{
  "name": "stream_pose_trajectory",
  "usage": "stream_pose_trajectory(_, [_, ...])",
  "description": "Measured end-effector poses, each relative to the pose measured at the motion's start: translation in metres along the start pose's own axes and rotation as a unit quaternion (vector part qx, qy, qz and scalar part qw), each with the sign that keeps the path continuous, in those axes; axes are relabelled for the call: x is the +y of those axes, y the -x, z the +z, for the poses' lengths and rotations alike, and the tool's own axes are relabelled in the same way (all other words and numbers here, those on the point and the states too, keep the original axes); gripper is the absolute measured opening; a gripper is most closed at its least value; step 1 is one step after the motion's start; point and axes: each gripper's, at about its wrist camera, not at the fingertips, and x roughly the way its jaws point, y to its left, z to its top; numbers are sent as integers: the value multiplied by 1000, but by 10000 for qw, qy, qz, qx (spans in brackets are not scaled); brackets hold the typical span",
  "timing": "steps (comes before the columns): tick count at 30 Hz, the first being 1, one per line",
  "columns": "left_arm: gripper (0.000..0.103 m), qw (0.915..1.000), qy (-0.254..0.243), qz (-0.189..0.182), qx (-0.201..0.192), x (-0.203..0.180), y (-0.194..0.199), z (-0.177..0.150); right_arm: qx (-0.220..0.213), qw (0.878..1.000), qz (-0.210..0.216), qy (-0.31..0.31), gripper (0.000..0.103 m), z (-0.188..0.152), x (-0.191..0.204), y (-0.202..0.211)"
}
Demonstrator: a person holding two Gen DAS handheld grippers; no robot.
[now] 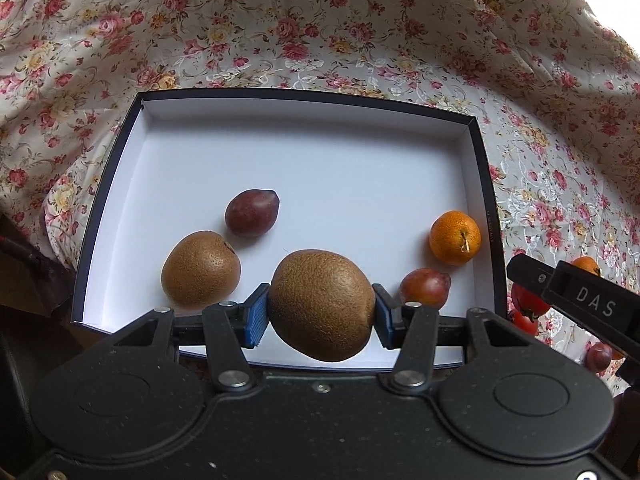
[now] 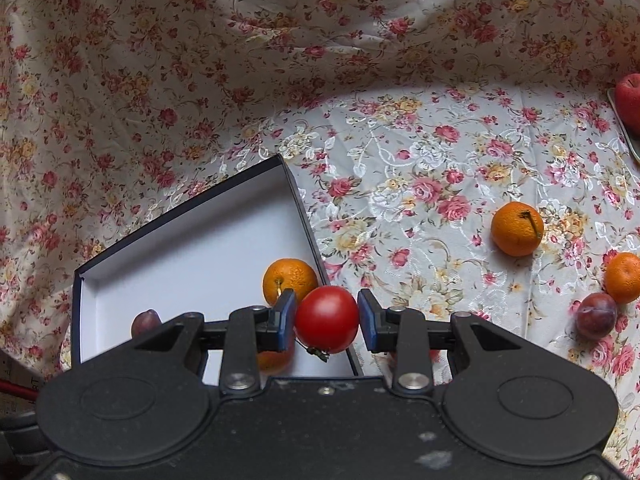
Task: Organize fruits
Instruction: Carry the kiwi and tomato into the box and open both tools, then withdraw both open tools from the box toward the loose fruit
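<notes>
My left gripper [image 1: 320, 312] fingers clamp the firm, fuzzy kiwi [image 1: 322, 304] across its middle over the box [image 1: 486, 200]; right gripper [image 2: 327, 320] fingers pinch the soft, slick tomato [image 2: 326, 318], so I squeeze gently.

Kiwi [image 1: 322, 304] gripped, tomato [image 2: 327, 319] gripped, box [image 1: 304, 168] open

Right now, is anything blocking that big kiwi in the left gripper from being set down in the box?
Nothing visible blocks it. The kiwi in the left gripper hangs over the box, whose white floor is mostly bare. Another kiwi and a plum lie close on either side.
</notes>
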Motion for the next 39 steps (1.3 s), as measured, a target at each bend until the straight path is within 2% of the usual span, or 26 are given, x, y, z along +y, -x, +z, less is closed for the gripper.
stream_pose_trajectory(8, [57,9999,107,-32,97,7,-7,1,160,9995,61,252,36,9,30,-24])
stream_pose_trajectory(17, [58,9997,217,20,140,10,-11,3,-20,9984,225,526,38,31,65,-33])
stream_pose_trajectory(21, [58,9997,213,74,-33,10,-6,4,-154,9973,195,689,39,34,73,-27])
stream_pose_trajectory(29, [58,9998,132,166,-27,6,-5,4,-1,9975,8,706,39,30,62,-24])
stream_pose_trajectory(39, [58,9992,66,404,20,2,-5,2,226,9971,-337,649,39,23,29,-18])
